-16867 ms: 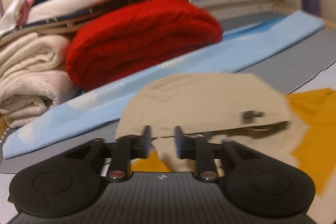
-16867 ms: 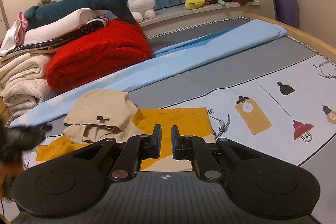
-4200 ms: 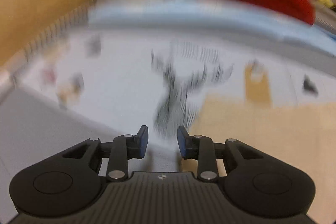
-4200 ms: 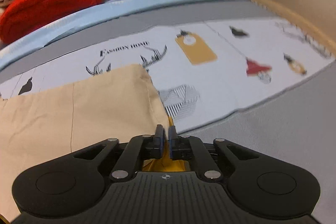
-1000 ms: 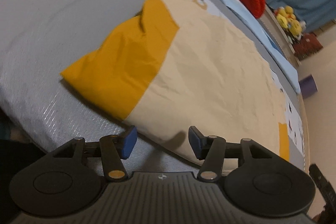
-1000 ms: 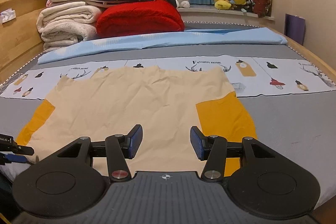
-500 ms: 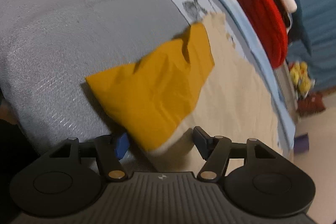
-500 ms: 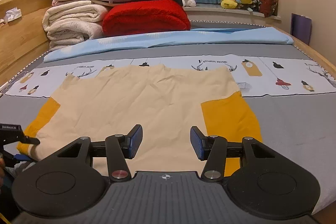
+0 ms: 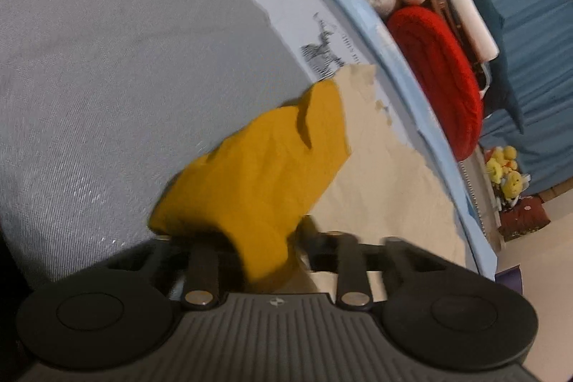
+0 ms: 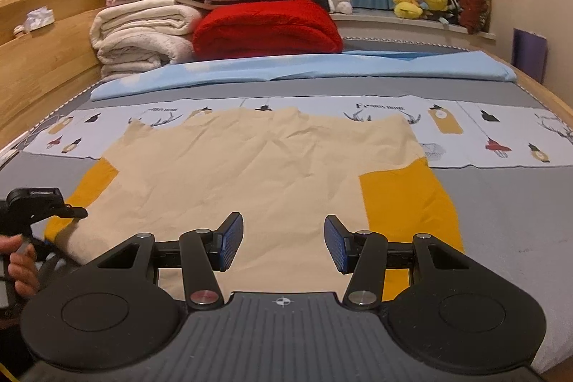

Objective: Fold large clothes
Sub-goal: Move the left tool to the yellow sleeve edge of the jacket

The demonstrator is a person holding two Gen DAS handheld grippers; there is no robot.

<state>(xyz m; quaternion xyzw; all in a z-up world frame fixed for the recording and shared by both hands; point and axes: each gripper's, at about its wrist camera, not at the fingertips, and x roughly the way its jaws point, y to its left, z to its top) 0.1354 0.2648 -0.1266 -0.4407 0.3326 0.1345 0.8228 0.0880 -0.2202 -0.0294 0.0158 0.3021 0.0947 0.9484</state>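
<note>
A large beige garment with mustard-yellow sleeves lies spread flat on the bed. Its right sleeve lies flat. Its left sleeve is bunched up and covers the fingertips of my left gripper, whose jaws stand around the sleeve end; the cloth hides how far they have closed. In the right wrist view the left gripper sits at the garment's left sleeve. My right gripper is open and empty, above the garment's near hem.
A grey bedspread with a printed white band covers the bed. A light blue sheet, a red blanket, stacked cream blankets and a shark plush lie at the back. A wooden bed frame runs along the left.
My left gripper has moved forward onto the yellow sleeve, and the sleeve now bunches between its fingers. My right gripper has stayed open and nearly still.
</note>
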